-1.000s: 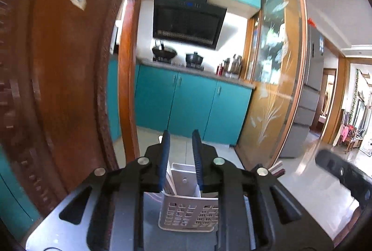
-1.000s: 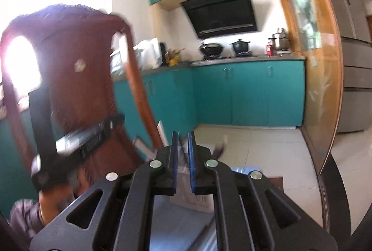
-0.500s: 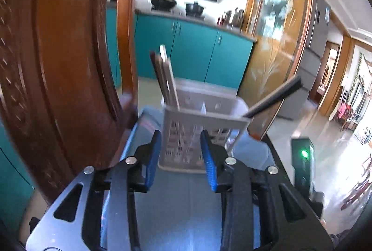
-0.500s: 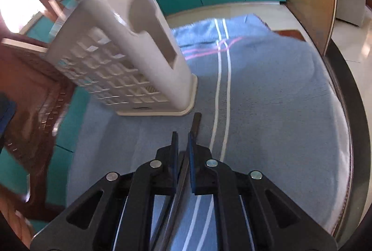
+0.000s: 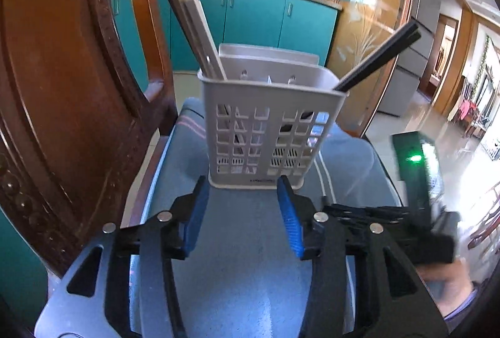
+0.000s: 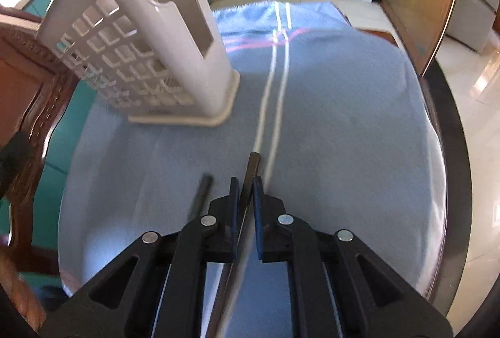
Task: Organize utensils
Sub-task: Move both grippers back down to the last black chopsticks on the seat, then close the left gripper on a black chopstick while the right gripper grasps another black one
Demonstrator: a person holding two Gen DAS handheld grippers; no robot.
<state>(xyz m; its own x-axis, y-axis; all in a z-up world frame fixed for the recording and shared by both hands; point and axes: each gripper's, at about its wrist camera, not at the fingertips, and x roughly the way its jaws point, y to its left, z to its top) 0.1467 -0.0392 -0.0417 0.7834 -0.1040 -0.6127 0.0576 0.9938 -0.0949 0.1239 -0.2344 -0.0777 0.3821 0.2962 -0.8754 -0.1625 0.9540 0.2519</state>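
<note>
A grey plastic utensil basket (image 5: pixel 268 125) stands upright on a blue cloth (image 5: pixel 243 231). It holds pale wooden chopsticks (image 5: pixel 197 31) on its left and dark chopsticks (image 5: pixel 381 53) leaning out to the right. My left gripper (image 5: pixel 243 184) is open and empty, its tips just before the basket's base. In the right wrist view the basket (image 6: pixel 140 41) stands to the upper left. My right gripper (image 6: pixel 243 181) has its jaws close around a dark chopstick (image 6: pixel 251 169) lying on the cloth. A second dark chopstick (image 6: pixel 201 191) lies just left of it.
A carved wooden chair back (image 5: pixel 62 88) rises close on the left. The cloth covers a round dark-rimmed table (image 6: pixel 453 131). The right-hand device (image 5: pixel 418 169), with a green light, sits at the right. Teal kitchen cabinets (image 5: pixel 250 16) lie beyond.
My left gripper has opened wider and dropped toward the basket's base. My right gripper has lowered to the cloth, and a second dark chopstick has come into view beside the one between its jaws.
</note>
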